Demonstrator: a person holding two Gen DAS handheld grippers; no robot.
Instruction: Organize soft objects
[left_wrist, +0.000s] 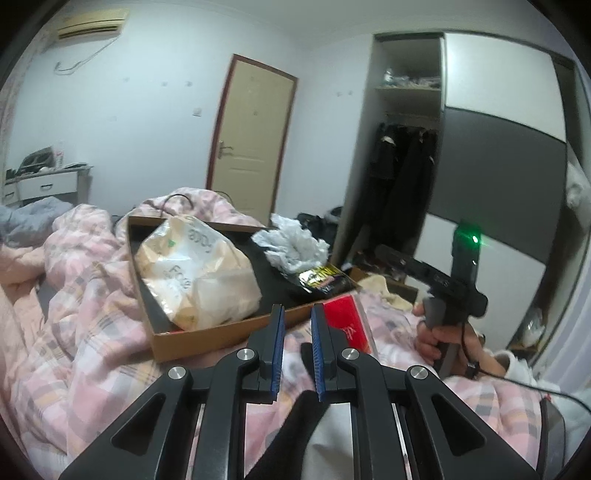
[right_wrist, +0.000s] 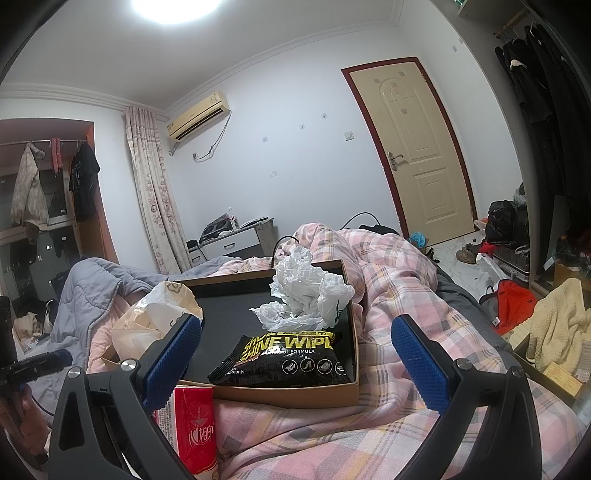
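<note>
A shallow cardboard box (left_wrist: 207, 336) (right_wrist: 288, 397) with a black inside lies on the bed. It holds a beige plastic bag (left_wrist: 195, 273) (right_wrist: 147, 321), a crumpled white plastic bag (left_wrist: 295, 247) (right_wrist: 306, 291) and a black wipes pack (left_wrist: 325, 280) (right_wrist: 291, 358). A red tissue pack (left_wrist: 347, 321) (right_wrist: 194, 424) lies on the duvet just outside the box's near edge. My left gripper (left_wrist: 297, 308) hovers shut and empty before that edge. My right gripper (right_wrist: 297, 325) stands wide open and empty, facing the wipes pack; a hand (left_wrist: 439, 336) holds it.
A rumpled pink plaid duvet (right_wrist: 388, 277) covers the bed, with a grey quilt (right_wrist: 88, 291) at its left. A wardrobe (left_wrist: 406, 166) with hanging dark coats, a closed door (right_wrist: 417, 147), bags on the floor (right_wrist: 509, 299) and a yellow blanket (right_wrist: 557, 325) lie to the right.
</note>
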